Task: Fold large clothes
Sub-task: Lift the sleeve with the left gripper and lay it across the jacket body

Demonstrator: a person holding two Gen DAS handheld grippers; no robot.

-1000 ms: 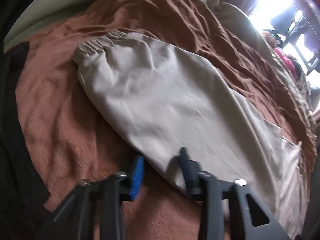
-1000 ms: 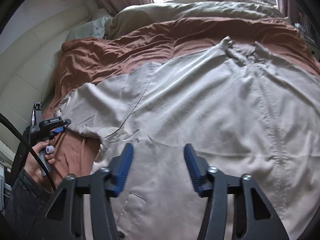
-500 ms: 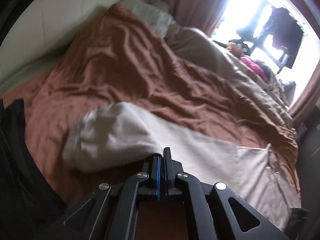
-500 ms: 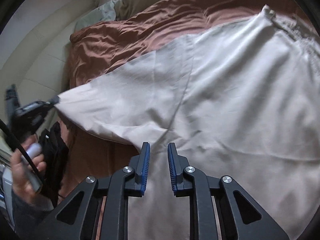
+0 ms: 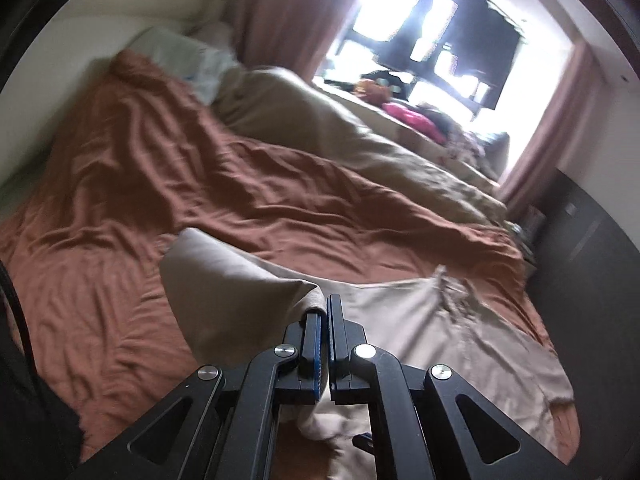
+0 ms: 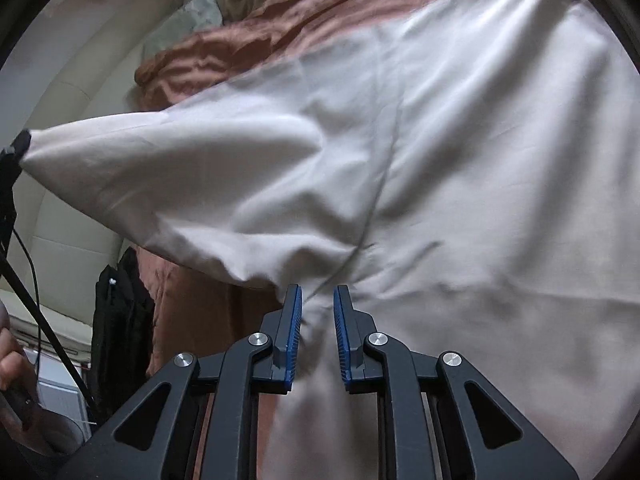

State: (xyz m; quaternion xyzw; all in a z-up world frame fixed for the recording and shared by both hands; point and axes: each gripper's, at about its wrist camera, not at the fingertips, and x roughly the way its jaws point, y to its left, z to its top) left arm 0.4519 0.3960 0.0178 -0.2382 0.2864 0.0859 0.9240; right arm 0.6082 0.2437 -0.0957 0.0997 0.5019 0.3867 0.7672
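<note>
A large beige jacket [image 5: 432,320] lies spread on the brown bedspread [image 5: 192,168]. My left gripper [image 5: 325,304] is shut on the sleeve [image 5: 228,280] near its cuff end and holds it up off the bed. From the right wrist, the sleeve [image 6: 180,168] stretches in a taut cone to the left gripper [image 6: 18,148] at the left edge. My right gripper [image 6: 318,296] sits low at the underarm seam of the jacket [image 6: 480,152]. Its blue pads stand narrowly apart with bunched cloth pinched between them.
A beige duvet [image 5: 340,132] and a pillow [image 5: 180,52] lie at the bed's far end under a bright window. A dark cabinet [image 5: 580,280] flanks the bed. A cream padded headboard [image 6: 60,80], a black garment [image 6: 120,320] and a person's hand [image 6: 8,360] are at the left.
The left gripper shut on the sleeve and rose, pulling it up off the bed. The right gripper moved down to the underarm and narrowed on the cloth.
</note>
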